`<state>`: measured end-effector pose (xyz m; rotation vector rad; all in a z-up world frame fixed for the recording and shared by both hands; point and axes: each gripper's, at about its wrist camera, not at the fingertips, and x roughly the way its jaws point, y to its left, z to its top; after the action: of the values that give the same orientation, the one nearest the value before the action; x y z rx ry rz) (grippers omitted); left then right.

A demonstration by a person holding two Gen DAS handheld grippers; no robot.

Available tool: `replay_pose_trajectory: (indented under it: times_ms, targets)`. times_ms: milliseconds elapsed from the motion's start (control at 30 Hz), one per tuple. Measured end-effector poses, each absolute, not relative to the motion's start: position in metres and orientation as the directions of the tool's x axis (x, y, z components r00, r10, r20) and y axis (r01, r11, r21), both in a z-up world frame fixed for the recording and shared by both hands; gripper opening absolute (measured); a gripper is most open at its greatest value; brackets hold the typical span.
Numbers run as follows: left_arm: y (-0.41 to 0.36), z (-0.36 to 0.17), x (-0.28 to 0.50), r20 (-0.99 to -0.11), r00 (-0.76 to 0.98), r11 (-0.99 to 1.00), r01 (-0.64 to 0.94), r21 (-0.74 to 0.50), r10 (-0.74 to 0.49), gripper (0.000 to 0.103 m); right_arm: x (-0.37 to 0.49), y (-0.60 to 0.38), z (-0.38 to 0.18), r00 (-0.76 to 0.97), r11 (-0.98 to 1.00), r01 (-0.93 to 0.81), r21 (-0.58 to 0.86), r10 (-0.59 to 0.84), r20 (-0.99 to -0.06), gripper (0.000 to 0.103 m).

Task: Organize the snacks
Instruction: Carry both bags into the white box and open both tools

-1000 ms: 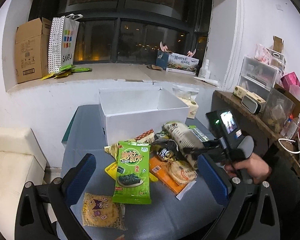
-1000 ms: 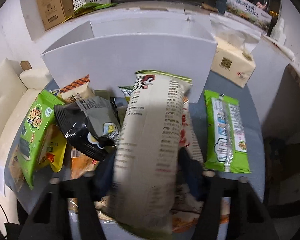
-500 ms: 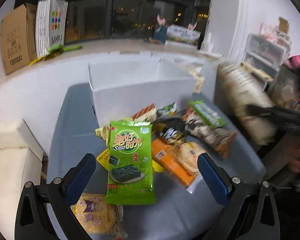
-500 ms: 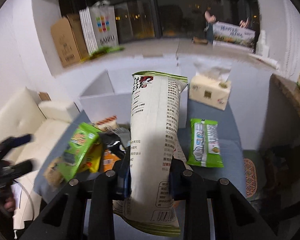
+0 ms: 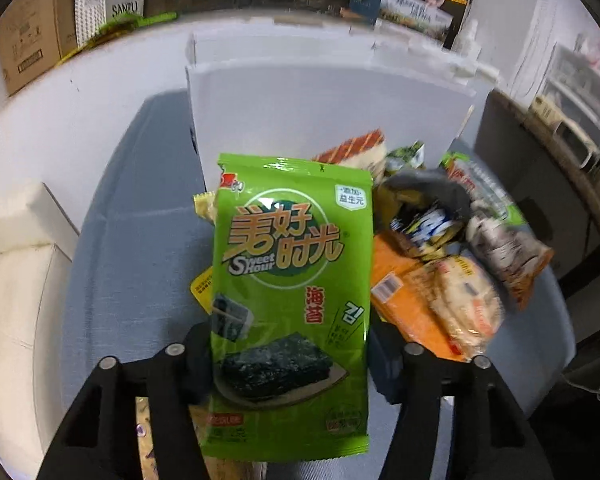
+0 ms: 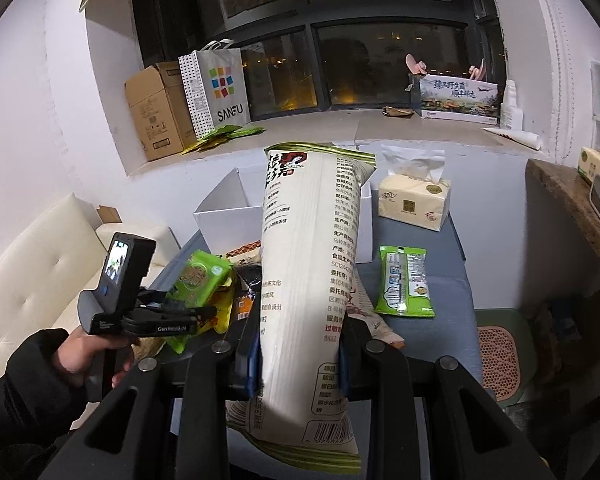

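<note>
My left gripper (image 5: 290, 344) is low over the pile, and its jaws are closing on a green seaweed packet (image 5: 292, 280), with the fingers against both long edges. In the right wrist view the same left gripper (image 6: 176, 308) holds that green packet (image 6: 200, 280) tilted above the other snacks. My right gripper (image 6: 298, 344) is shut on a tall white chip bag (image 6: 312, 260), held upright above the table. The open white box (image 5: 300, 100) stands behind the pile; it appears again as the white box (image 6: 224, 220) behind the raised bag.
Loose snacks lie on the blue-grey table (image 5: 140, 260): a black packet (image 5: 424, 216), an orange packet (image 5: 404, 300), a rice cracker pack (image 5: 464, 300). A green wipes pack (image 6: 406, 280) and a tissue pack (image 6: 414, 204) sit right. A white sofa (image 6: 40, 260) is left.
My left gripper came down onto the green packet and its jaws narrowed around it. My right gripper closed on the white bag and lifted it up and away from the pile.
</note>
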<state>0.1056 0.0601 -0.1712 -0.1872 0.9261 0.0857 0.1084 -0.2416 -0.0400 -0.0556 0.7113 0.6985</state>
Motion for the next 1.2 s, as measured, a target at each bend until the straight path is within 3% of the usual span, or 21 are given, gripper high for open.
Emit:
replay_pose_trajectory:
  times_ms: [333, 533, 733, 1033, 1133, 1200]
  targets:
    - [0.089, -0.082, 0.051, -0.564, 0.814, 0.921, -0.103, -0.375, -0.139, 0.063, 0.107, -0.236, -0.047, 0.529, 0.764, -0.621, 0.176, 0.574, -0.625, 0.031]
    - [0.103, -0.032, 0.091, -0.48, 0.865, 0.921, -0.055, -0.386, -0.149, 0.063, 0.131, -0.215, -0.036, 0.536, 0.751, -0.642, 0.153, 0.582, -0.611, 0.031]
    - [0.113, -0.013, 0.191, -0.508, 0.849, 0.917, -0.08, -0.391, -0.143, 0.063, 0.204, -0.172, -0.018, 0.525, 0.743, -0.652, 0.15, 0.585, -0.618, 0.031]
    - [0.142, -0.065, 0.302, -0.697, 0.712, 0.91, -0.224, -0.349, -0.092, 0.063, 0.341, -0.091, -0.035, 0.474, 0.778, -0.619, 0.103, 0.475, -0.741, 0.032]
    - [0.144, -0.083, 0.314, -0.73, 0.678, 0.91, -0.247, -0.333, -0.083, 0.072, 0.363, -0.077, -0.046, 0.436, 0.772, -0.626, 0.111, 0.465, -0.771, 0.032]
    - [0.143, -0.087, 0.316, -0.755, 0.654, 0.919, -0.271, -0.287, -0.043, 0.091, 0.371, -0.07, -0.053, 0.434, 0.766, -0.637, 0.085, 0.447, -0.782, 0.034]
